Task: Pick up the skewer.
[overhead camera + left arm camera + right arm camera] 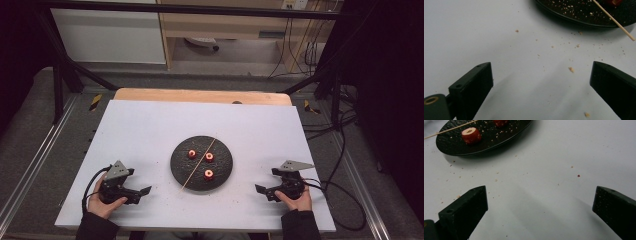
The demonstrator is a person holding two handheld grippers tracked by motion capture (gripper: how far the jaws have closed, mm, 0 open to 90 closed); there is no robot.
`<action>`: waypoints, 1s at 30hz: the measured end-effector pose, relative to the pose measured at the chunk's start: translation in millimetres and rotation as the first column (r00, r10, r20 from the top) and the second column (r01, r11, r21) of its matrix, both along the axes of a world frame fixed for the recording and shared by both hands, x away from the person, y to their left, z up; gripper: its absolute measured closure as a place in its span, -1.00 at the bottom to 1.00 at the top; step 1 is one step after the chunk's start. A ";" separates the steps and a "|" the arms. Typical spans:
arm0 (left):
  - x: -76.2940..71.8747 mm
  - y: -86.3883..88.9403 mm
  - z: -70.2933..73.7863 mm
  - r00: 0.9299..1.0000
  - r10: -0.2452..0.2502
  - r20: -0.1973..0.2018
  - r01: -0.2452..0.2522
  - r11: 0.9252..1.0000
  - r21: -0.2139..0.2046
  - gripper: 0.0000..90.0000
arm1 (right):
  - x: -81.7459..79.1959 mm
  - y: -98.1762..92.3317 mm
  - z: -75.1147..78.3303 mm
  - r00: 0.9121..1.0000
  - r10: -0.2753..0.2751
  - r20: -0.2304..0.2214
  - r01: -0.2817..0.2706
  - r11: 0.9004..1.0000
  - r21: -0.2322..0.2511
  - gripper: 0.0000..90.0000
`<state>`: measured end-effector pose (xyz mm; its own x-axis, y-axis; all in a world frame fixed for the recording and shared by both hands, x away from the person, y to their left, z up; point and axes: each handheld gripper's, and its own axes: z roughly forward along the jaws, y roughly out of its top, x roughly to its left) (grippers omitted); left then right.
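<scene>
A round black plate (223, 154) sits mid-table with three red fruit pieces (208, 174) on it. A thin wooden skewer (197, 165) lies slantwise across it, its near end poking past the rim. My left gripper (140, 181) rests open on the white board at the plate's lower left, nothing between its jaws. To the plate's lower right, my right gripper (266, 181) is likewise open with nothing in it. The left gripper view has its gripper (540, 67) over bare board, the plate (574, 15) and skewer tip (621, 29) beyond. The right gripper (540, 188) faces the plate (499, 137) and a red piece (471, 135).
Crumbs (571, 69) are scattered over the white board (150, 130) around the plate. A wooden tabletop edge (200, 95) runs along the far side. Black frame bars (60, 75) and cables (345, 150) flank the table.
</scene>
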<state>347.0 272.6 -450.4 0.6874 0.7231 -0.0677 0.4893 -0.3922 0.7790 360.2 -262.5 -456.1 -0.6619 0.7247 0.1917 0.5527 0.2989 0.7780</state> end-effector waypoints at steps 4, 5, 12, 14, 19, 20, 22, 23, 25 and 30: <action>-0.4 -0.6 0.7 1.000 -0.001 -0.001 0.001 1.000 -0.003 -0.90 | 0.1 -0.4 -0.1 1.000 -0.004 -0.004 0.004 1.000 0.008 -0.98; -0.5 -1.1 0.9 1.000 -0.003 -0.001 0.003 1.000 -0.003 -0.90 | 0.1 -0.3 0.0 1.000 -0.002 -0.004 0.002 1.000 0.010 -0.98; -0.3 -3.7 2.0 1.000 -0.011 -0.003 0.011 1.000 0.001 -0.90 | 0.0 -0.3 0.4 1.000 -0.003 -0.004 0.003 1.000 0.011 -0.98; 0.1 -4.5 2.7 1.000 -0.005 -0.001 0.005 1.000 0.001 -0.90 | -0.2 -0.5 0.6 1.000 -0.004 -0.001 0.004 1.000 0.012 -0.98; 0.3 -7.5 5.6 1.000 -0.009 -0.001 0.009 1.000 0.009 -0.89 | -0.2 -0.7 0.8 1.000 -0.003 -0.001 0.003 1.000 0.010 -0.98; 0.2 -8.4 6.3 1.000 -0.009 -0.002 0.009 1.000 0.012 -0.89 | -0.1 -0.7 0.8 1.000 -0.003 0.002 0.003 1.000 0.010 -0.98; 0.1 -9.3 7.1 1.000 -0.009 -0.002 0.009 1.000 0.014 -0.88 | -0.1 -0.8 0.9 1.000 -0.003 0.001 0.003 1.000 0.009 -0.98; -0.1 -11.2 8.4 1.000 -0.010 -0.004 0.010 1.000 0.017 -0.88 | -0.1 -0.8 0.9 1.000 -0.003 0.002 0.003 1.000 0.010 -0.98; -0.5 -13.5 9.6 1.000 -0.010 -0.004 0.010 1.000 0.024 -0.88 | 0.0 -0.9 0.9 1.000 -0.004 0.003 0.004 1.000 0.008 -0.98; -1.1 -19.7 12.4 1.000 -0.011 -0.005 0.011 0.999 0.038 -0.86 | 0.0 -0.5 0.8 1.000 -0.005 -0.003 0.005 1.000 0.007 -0.98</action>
